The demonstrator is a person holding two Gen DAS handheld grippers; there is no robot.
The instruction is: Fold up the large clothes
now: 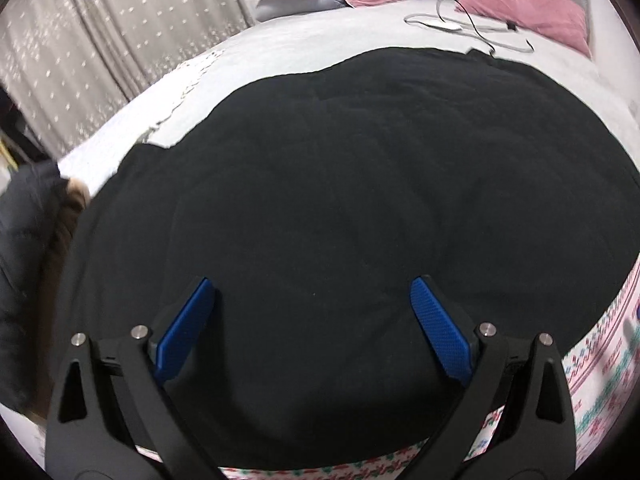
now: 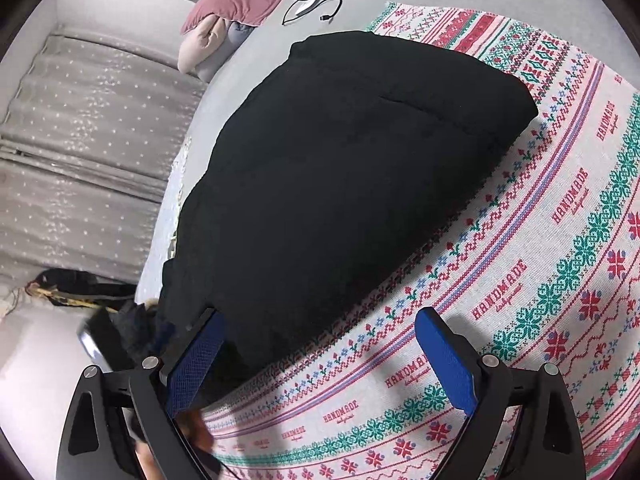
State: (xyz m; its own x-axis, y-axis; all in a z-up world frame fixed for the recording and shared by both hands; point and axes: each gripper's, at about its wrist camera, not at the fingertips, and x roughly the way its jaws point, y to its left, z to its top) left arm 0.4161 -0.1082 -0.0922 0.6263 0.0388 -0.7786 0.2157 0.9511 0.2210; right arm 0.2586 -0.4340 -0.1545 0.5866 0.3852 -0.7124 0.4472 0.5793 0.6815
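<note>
From the left wrist, the left gripper [image 1: 312, 292] hangs spread and empty over the black garment [image 1: 360, 184] lying on the bed; pink pillows [image 1: 524, 8] and a cable [image 1: 472, 26] lie beyond. From the right wrist, the right gripper [image 2: 320, 324] is spread, empty, at the garment's edge on the patterned blanket [image 2: 560, 260]

Both wrist views look down from close above the bed [image 1: 304, 36]. They share the black garment [image 1: 340, 200] and pink pillows [image 2: 240, 0].

The black garment [image 1: 340, 200] is matt, soft cloth; the patterned blanket [image 2: 540, 280] looks woven; the jaws' blue pads [image 1: 440, 328] are textured plastic.
</note>
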